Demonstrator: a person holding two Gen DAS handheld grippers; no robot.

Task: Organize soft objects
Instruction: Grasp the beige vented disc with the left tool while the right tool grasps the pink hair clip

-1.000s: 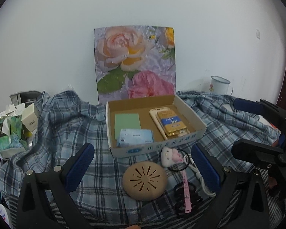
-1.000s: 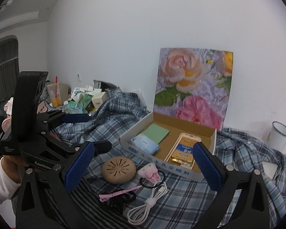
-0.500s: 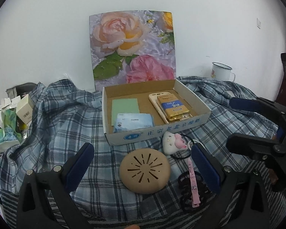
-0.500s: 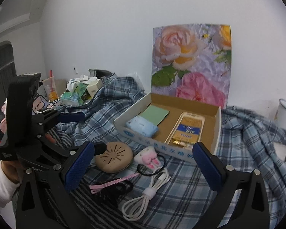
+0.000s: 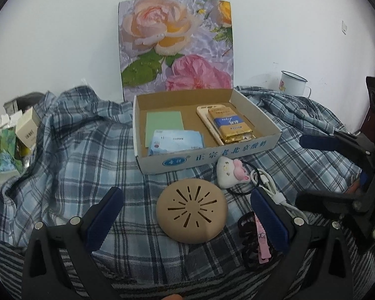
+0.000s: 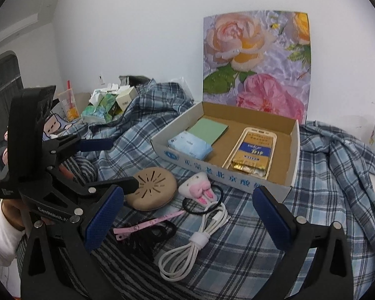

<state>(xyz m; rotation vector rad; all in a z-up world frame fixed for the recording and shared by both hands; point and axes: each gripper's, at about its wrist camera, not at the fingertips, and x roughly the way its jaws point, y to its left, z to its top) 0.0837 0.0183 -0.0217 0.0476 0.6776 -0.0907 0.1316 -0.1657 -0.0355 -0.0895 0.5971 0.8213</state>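
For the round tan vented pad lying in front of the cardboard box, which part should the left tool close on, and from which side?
Grip the round tan pad across its outer rim, coming down from above and the near side. It lies flat on the plaid cloth as a low dome, so only the edges offer purchase. The left tool already hangs open, straddling it. The plush bunny sits close at the far right, so that side is probably worth avoiding.

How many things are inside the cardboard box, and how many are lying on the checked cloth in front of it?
Inside the cardboard box: 3 (green pad, blue tissue pack, phone case with gold packet)
In front on the cloth: 5 (tan round disc, bunny hair tie, white cable, black claw clip, pink clip)
Total: 8
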